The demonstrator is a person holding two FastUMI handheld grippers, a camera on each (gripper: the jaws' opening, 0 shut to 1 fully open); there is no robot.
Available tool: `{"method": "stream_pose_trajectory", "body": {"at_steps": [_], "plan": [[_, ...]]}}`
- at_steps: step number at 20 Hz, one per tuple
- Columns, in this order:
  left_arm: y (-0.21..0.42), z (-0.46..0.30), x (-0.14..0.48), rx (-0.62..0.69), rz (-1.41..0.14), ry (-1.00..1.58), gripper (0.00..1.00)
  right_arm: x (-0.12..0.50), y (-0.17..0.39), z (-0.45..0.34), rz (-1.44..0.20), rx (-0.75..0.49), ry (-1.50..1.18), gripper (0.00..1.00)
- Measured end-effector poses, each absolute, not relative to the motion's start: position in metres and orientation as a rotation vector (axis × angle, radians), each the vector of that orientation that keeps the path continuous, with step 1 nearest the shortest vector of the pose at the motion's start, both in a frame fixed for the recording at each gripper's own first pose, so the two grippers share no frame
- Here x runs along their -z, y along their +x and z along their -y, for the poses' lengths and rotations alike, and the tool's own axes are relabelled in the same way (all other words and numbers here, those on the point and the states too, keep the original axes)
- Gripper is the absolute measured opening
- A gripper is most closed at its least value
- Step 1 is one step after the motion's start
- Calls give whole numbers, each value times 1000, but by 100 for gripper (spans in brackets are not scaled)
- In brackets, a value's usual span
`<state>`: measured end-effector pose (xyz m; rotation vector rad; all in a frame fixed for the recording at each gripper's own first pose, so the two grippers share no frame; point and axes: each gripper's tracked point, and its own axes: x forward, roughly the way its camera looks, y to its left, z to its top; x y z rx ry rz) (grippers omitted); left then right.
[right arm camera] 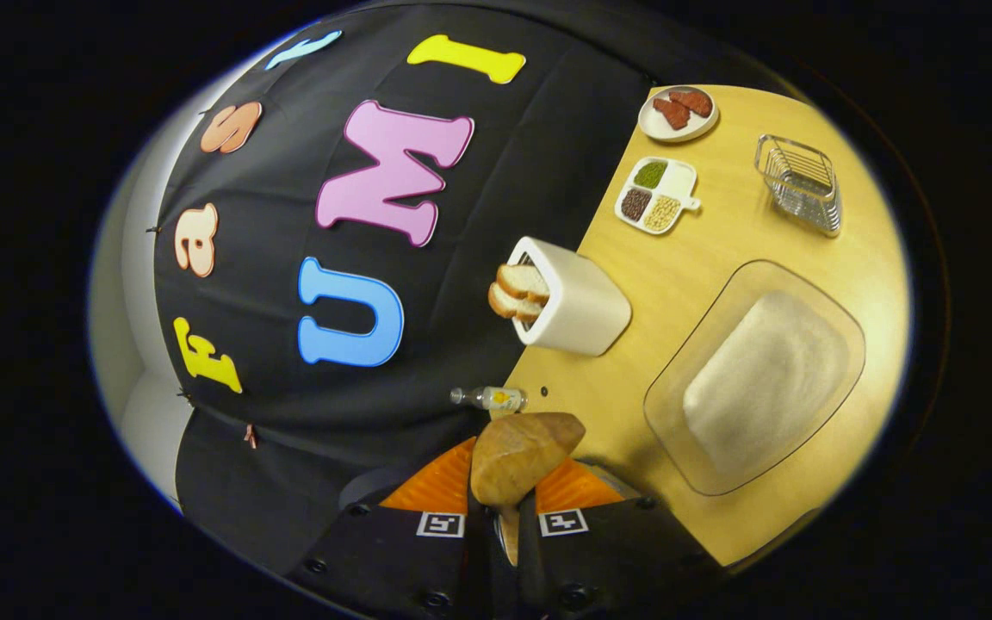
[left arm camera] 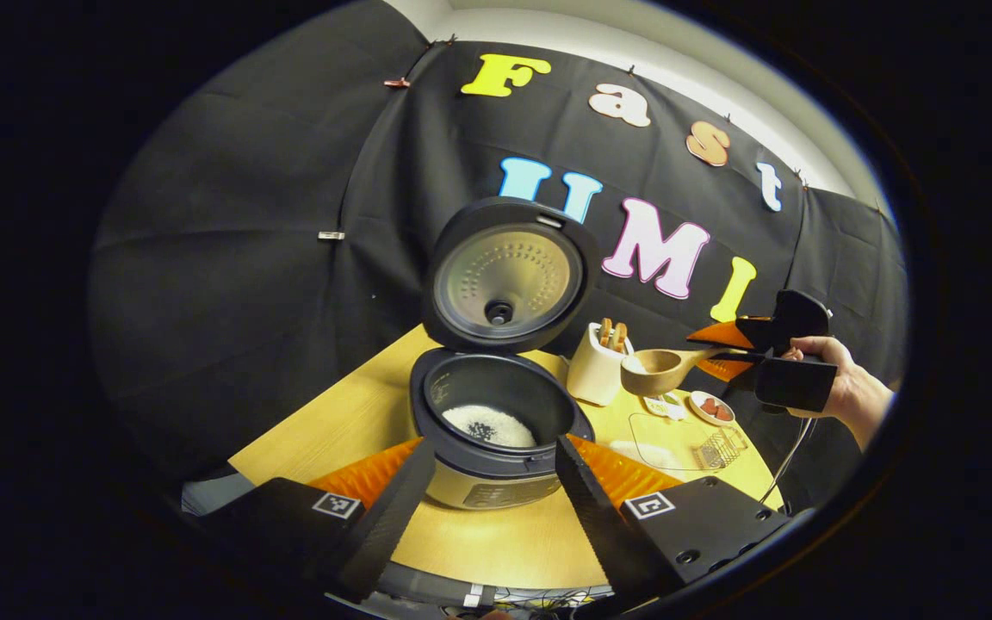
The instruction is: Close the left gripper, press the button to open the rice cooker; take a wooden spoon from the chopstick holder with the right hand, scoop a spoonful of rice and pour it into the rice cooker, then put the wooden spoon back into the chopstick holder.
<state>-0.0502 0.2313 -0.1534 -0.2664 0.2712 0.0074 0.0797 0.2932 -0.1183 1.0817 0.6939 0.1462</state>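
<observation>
1. My left gripper (left arm camera: 487, 482) hung low in front of the cooker (left arm camera: 496, 430), its fingers spread wide with the cooker's body between them and touching nothing.
2. The cooker stood straight ahead of that gripper with its lid (left arm camera: 509, 274) swung up and back; white rice with a dark speck lay in the bottom of the pot.
3. Right of the cooker, beyond my left gripper's right finger, stood the white holder (left arm camera: 595, 368) with wooden handles poking out of its top.
4. Farther right, my hand (left arm camera: 840, 387) held the right gripper (left arm camera: 724, 353) up above the table (left arm camera: 496, 542), clamped narrow on the spoon (left arm camera: 660, 370) handle, the bowl pointing toward the holder and cooker.
5. In the right gripper view, the gripper (right arm camera: 503, 508) was turned on its side, its fingers pinched on the spoon (right arm camera: 522, 456), whose bowl rose just ahead of them.
6. Ahead of the spoon lay a small bottle (right arm camera: 492, 398), then the holder (right arm camera: 578, 301).
7. To its right sat the glass tray (right arm camera: 677, 379) of rice, and well beyond it a divided dish (right arm camera: 658, 196), a plate (right arm camera: 678, 110) and a wire rack (right arm camera: 799, 182).
</observation>
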Motion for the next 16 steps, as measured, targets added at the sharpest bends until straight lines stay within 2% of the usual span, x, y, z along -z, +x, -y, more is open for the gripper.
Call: {"method": "stream_pose_trajectory", "body": {"at_steps": [1,2,3,7,12,13,14,15,16], "plan": [[-50,-237,155,-21,-278,-277,95,122,78,-307,-710,-162,1066,17],[-50,-243,158,-33,-282,-283,95,126,78,-321,-723,-180,1044,12],[-51,-251,159,-45,-282,-286,95,127,76,-334,-735,-198,1021,17],[-49,-271,163,-78,-294,-282,95,133,75,-390,-723,-307,833,17],[-45,-289,156,-90,-284,-276,95,119,64,-438,-561,-461,449,17],[-44,-291,153,-86,-278,-280,93,120,63,-447,-526,-487,382,17],[-43,-293,151,-85,-272,-281,95,121,62,-457,-498,-517,319,16],[-42,-297,150,-88,-272,-272,92,124,59,-465,-478,-546,264,16],[-41,-300,153,-94,-273,-257,95,127,53,-471,-468,-570,217,16]]}}
